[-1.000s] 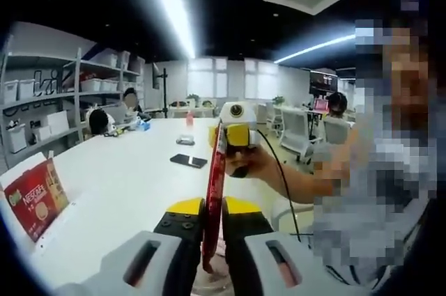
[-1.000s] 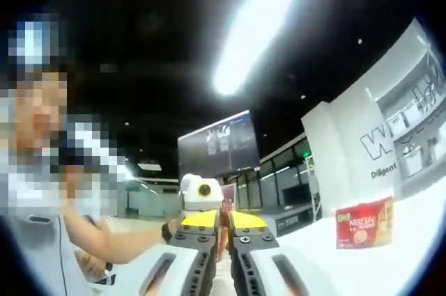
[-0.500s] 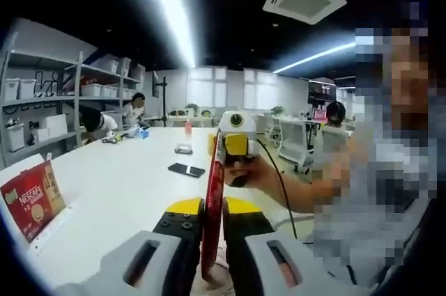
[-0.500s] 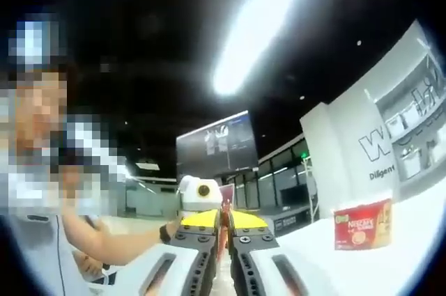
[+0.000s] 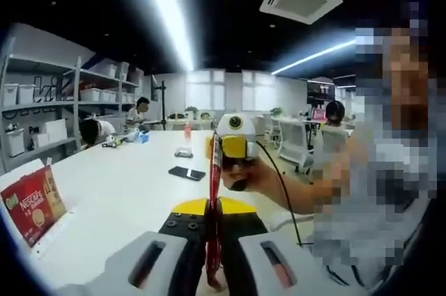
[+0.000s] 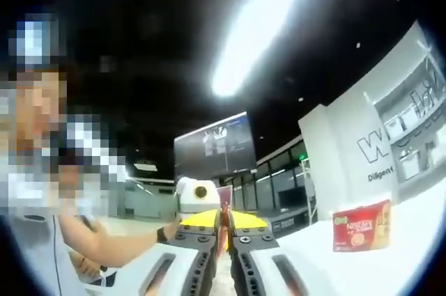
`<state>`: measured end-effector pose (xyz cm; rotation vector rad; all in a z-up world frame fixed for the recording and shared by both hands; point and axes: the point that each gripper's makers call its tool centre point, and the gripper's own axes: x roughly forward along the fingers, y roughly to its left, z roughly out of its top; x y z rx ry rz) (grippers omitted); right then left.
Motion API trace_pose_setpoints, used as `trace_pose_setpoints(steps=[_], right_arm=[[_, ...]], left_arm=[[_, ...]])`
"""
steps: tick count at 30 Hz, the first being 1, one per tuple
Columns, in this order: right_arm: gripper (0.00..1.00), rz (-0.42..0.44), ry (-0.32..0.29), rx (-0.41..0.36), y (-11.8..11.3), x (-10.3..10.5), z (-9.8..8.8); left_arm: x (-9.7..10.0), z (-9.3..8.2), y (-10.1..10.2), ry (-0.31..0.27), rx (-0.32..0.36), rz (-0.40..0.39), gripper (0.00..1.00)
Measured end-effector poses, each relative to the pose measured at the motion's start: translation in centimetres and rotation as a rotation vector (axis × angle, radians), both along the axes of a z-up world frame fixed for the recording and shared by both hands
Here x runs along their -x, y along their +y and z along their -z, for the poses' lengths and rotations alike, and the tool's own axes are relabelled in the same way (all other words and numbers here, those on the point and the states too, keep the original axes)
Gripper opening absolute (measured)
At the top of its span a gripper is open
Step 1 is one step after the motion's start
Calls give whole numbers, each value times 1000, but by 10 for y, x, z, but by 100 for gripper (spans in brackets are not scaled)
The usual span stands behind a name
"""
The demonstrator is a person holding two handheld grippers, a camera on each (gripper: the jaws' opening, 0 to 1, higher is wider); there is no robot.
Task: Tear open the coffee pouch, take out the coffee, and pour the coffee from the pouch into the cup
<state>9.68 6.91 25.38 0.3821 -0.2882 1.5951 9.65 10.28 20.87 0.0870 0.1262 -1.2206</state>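
Observation:
A long red coffee pouch (image 5: pixel 214 184) stands edge-on, stretched between both grippers above the white table (image 5: pixel 125 191). My left gripper (image 5: pixel 212 207) is shut on its lower end, the yellow jaw tips pressed together around it. My right gripper (image 5: pixel 224 148), held in a person's hand (image 5: pixel 254 174), is shut on the pouch's upper end. In the right gripper view, my right gripper (image 6: pixel 224 219) pinches the red pouch (image 6: pixel 225 207) as a thin sliver between its jaws. The left gripper (image 6: pixel 198 197) faces it just beyond.
A red Nescafe box (image 5: pixel 29 202) stands on the table at the left, also seen as the Nescafe box (image 6: pixel 361 225). A dark phone (image 5: pixel 187 172) and a small object (image 5: pixel 183 151) lie farther along the table. Shelves (image 5: pixel 49 108) line the left wall. People sit at the far end.
The left gripper's jaws have drawn closer together on the pouch. Both views have shifted only slightly; the pouch stays held between the two grippers.

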Motion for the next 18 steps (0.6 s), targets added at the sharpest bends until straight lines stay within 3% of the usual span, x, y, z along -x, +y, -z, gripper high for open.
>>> trace_pose_setpoints(steps=[6,18], right_arm=[[12,-45,20,-85,-3,2,-4],[11,-101,63,-69,14,6,9]], left_arm=[[6,-4,-3,-13,22,20,6],[3,-4,-3,-6,33,21,6]])
